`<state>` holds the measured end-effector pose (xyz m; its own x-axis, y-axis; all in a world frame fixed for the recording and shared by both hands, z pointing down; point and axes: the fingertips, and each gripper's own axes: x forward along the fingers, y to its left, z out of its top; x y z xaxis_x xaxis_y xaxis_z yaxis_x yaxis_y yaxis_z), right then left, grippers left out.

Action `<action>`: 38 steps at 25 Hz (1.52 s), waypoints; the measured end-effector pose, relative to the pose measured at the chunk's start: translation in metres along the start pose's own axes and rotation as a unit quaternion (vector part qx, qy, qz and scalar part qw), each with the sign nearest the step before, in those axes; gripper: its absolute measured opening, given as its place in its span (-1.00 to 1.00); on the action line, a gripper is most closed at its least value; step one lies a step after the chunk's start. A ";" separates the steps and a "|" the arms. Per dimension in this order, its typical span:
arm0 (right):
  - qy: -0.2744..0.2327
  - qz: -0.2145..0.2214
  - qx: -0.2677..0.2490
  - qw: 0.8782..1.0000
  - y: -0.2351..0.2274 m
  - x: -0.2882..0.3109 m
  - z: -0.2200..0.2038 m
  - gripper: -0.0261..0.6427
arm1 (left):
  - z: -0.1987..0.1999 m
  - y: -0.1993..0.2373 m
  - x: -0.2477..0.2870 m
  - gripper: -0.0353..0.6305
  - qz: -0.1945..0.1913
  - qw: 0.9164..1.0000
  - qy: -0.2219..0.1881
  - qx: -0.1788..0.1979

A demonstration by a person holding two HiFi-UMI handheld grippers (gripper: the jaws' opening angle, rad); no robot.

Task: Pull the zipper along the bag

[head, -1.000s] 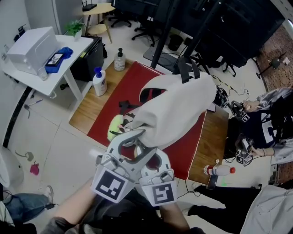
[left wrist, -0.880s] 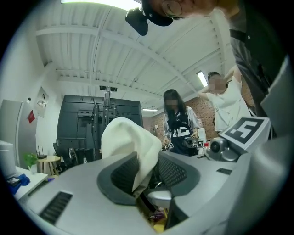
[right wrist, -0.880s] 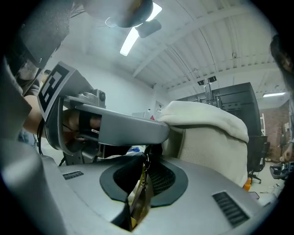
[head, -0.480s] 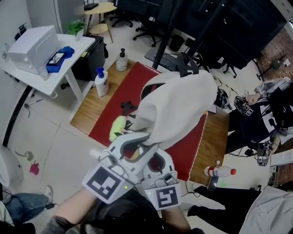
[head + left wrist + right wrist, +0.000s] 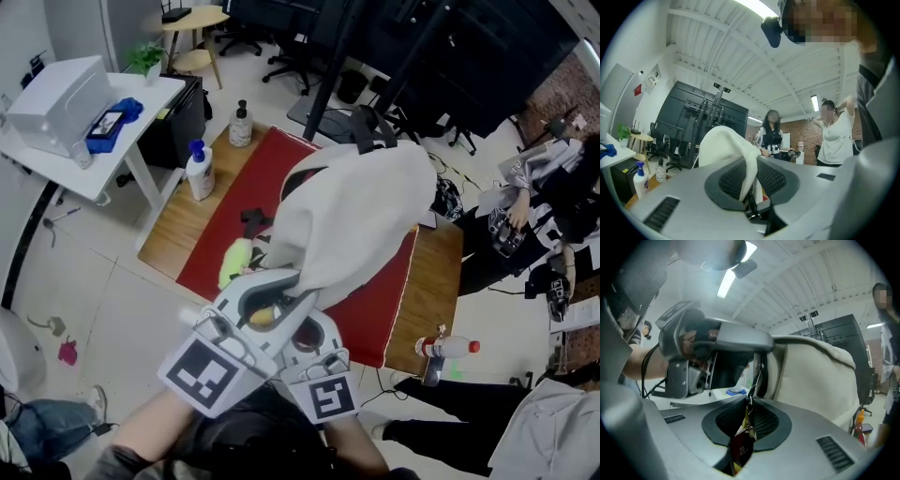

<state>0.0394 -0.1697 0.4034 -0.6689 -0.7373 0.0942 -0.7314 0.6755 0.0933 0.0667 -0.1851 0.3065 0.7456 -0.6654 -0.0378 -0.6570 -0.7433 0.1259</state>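
A cream fabric bag with black straps hangs in the air above a red mat. My left gripper sits at the bag's lower corner; its jaws are closing, and the cream edge runs down between them and is pinched. Just below and to the right, my right gripper is shut on the zipper pull, a dark red tag on a small metal chain leading up to the bag's black zipper. The left gripper shows in the right gripper view beside the bag.
The red mat lies on a wooden board. Two white pump bottles stand at its left, and a yellow-green thing lies on the mat. A red-capped bottle lies at the right. White desk stands at left; people stand at right.
The left gripper's jaws, wide around the bag's corner a second ago, have come together on the fabric edge. Both grippers and the bag have shifted slightly left.
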 end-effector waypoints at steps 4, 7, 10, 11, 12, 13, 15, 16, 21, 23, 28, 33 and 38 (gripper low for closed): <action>0.033 -0.009 0.016 0.999 0.001 -0.003 -0.032 -0.80 | 0.000 -0.002 0.001 -0.59 -0.005 1.000 0.003 0.009; 0.055 -0.012 0.026 0.998 0.003 -0.004 -0.056 -0.80 | 0.002 -0.001 0.002 -0.59 -0.005 1.000 0.003 0.009; 0.058 -0.021 0.032 0.998 0.007 -0.002 -0.080 -0.80 | 0.002 0.000 0.002 -0.59 -0.008 1.000 0.004 0.008; 0.049 -0.027 0.038 0.998 0.008 -0.001 -0.085 -0.80 | 0.001 0.000 0.002 -0.59 -0.010 1.000 0.004 0.008; 0.038 -0.034 0.045 0.998 0.009 0.000 -0.088 -0.80 | 0.001 0.000 0.001 -0.59 -0.011 1.000 0.003 0.009; 0.031 -0.038 0.053 0.997 0.009 0.001 -0.089 -0.80 | 0.000 0.000 0.001 -0.59 -0.011 1.000 0.004 0.010; 0.026 -0.039 0.065 0.997 0.011 0.003 -0.088 -0.80 | 0.000 0.002 0.000 -0.59 -0.009 1.000 0.007 0.010; 0.026 -0.037 0.066 0.997 0.012 0.004 -0.087 -0.80 | 0.000 0.003 -0.001 -0.59 -0.008 1.000 0.006 0.010; 0.032 -0.042 0.060 0.997 0.013 -0.003 -0.093 -0.80 | -0.004 0.003 -0.003 -0.58 -0.007 0.999 0.003 0.032; 0.038 -0.035 0.040 0.998 0.016 -0.017 -0.120 -0.80 | -0.006 0.003 -0.004 -0.56 0.002 0.999 0.000 0.050; 0.025 -0.036 0.053 0.998 0.017 -0.013 -0.080 -0.77 | -0.007 0.005 -0.010 -0.47 0.021 0.998 -0.002 0.051; 0.010 -0.040 0.067 0.997 0.016 -0.022 -0.057 -0.49 | -0.005 0.008 -0.026 -0.28 0.042 0.998 -0.007 0.043; -0.015 -0.056 0.062 0.996 0.007 -0.040 -0.023 -0.20 | -0.006 0.020 -0.061 -0.06 0.081 0.996 -0.004 0.027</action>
<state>0.0641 -0.1354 0.4235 -0.5848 -0.8090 0.0595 -0.8110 0.5847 -0.0221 0.0090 -0.1591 0.3172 0.6293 -0.7766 -0.0285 -0.7732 -0.6294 0.0776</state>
